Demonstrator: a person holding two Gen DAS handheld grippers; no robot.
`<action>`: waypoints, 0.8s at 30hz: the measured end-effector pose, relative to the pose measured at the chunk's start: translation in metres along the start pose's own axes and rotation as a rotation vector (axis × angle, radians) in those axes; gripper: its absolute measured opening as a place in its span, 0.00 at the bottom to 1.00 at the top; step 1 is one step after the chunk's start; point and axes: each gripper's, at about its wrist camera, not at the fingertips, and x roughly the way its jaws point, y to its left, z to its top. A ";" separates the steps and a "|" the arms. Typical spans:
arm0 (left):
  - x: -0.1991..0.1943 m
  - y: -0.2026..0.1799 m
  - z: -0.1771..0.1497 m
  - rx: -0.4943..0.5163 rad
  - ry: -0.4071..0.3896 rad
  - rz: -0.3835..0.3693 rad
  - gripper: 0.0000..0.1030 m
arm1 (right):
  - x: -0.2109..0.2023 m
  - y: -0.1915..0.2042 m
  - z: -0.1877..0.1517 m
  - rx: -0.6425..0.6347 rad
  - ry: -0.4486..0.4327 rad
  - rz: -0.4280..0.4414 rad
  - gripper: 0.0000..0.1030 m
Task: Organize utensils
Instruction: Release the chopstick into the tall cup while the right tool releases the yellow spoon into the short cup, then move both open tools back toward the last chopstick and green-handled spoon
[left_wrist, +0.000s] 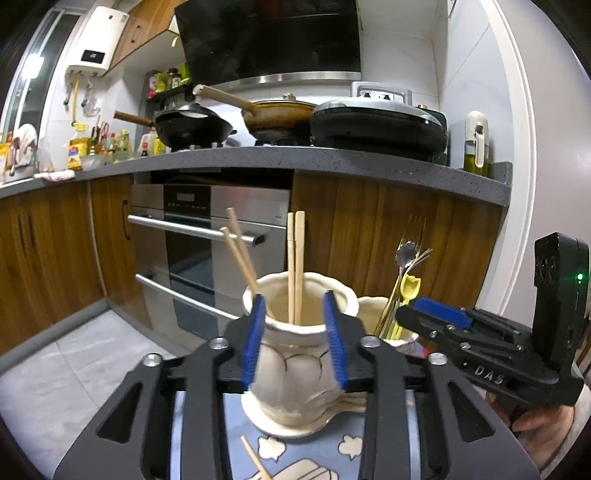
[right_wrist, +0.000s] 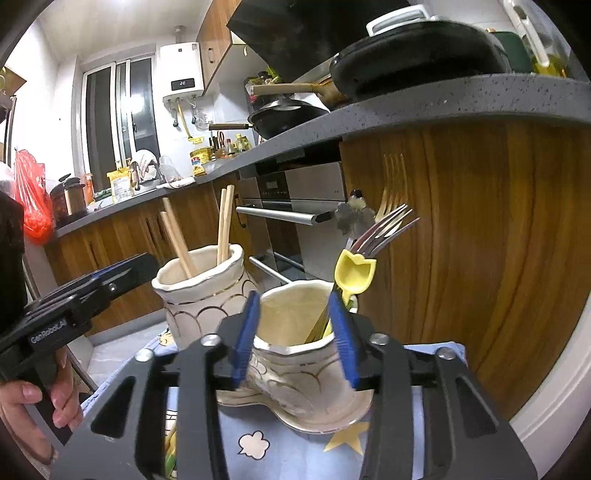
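Note:
Two cream ceramic holders stand side by side on a blue patterned cloth (right_wrist: 295, 450). The left holder (left_wrist: 295, 369) holds several wooden chopsticks (left_wrist: 295, 266). The right holder (right_wrist: 299, 369) holds forks (right_wrist: 388, 225), a yellow spoon (right_wrist: 354, 273) and a flower-ended spoon (right_wrist: 354, 218). My left gripper (left_wrist: 295, 339) is open, its blue pads either side of the chopstick holder's neck. My right gripper (right_wrist: 295, 339) is open, its pads either side of the other holder's rim. One loose chopstick (left_wrist: 255, 458) lies on the cloth in front of the left holder.
Behind the holders are wooden cabinet doors (left_wrist: 388, 229) and a steel oven (left_wrist: 207, 236) under a grey counter (left_wrist: 295, 158) with pans. A grey tiled floor (left_wrist: 74, 362) lies at the left. The other hand-held gripper shows at each view's edge (left_wrist: 480, 343) (right_wrist: 74, 306).

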 end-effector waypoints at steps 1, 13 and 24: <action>-0.004 0.001 0.000 0.000 -0.001 0.006 0.42 | -0.004 0.000 0.001 0.000 -0.005 -0.001 0.46; -0.046 0.022 -0.035 -0.036 0.127 0.129 0.71 | -0.044 0.005 -0.032 0.028 0.076 -0.038 0.76; -0.070 0.030 -0.087 -0.042 0.301 0.185 0.72 | -0.033 0.045 -0.069 0.020 0.352 0.009 0.75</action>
